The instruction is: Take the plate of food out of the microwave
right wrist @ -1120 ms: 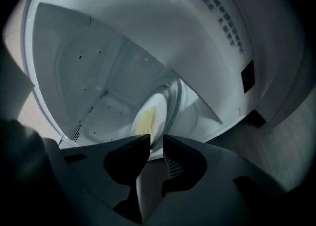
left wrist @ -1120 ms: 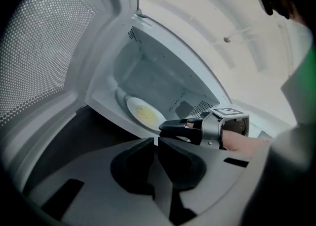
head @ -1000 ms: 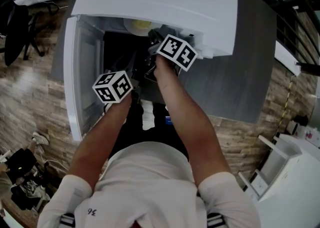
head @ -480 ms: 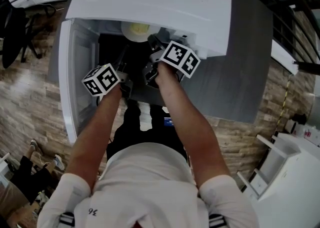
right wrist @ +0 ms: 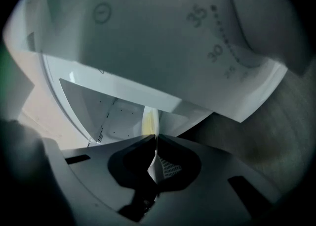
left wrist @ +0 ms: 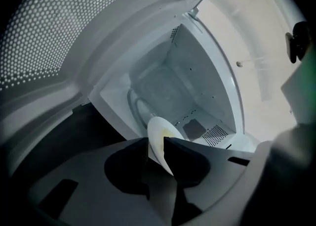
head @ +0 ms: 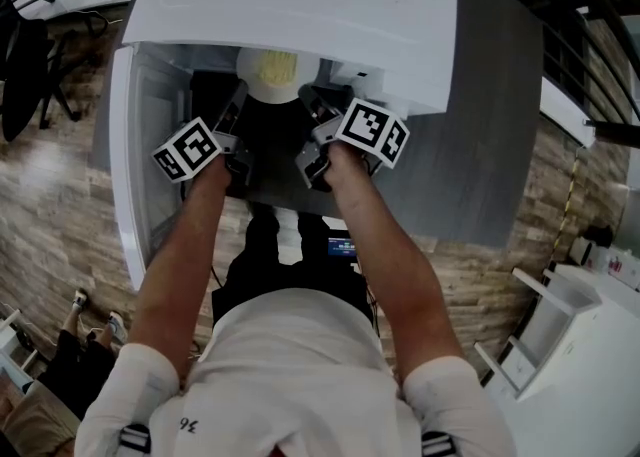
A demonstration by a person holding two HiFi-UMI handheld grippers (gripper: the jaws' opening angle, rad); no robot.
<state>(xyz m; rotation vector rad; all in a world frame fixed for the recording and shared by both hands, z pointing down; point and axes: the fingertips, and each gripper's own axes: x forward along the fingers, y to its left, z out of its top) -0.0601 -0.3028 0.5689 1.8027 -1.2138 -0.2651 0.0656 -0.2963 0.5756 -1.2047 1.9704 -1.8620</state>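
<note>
A kitchen-like corner: white microwave [head: 300, 5] on a grey counter [head: 495, 145], wood-plank floor [head: 55, 180], another white appliance [head: 590, 345] nearby.

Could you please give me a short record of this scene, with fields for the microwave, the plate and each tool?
microwave: white, cavity open
door: swung open, at the head view's left
plate: white, yellow food on it, at the cavity's mouth
left tool: shut on the plate's rim
right tool: jaws have just been closing; shut on the plate's opposite rim
</note>
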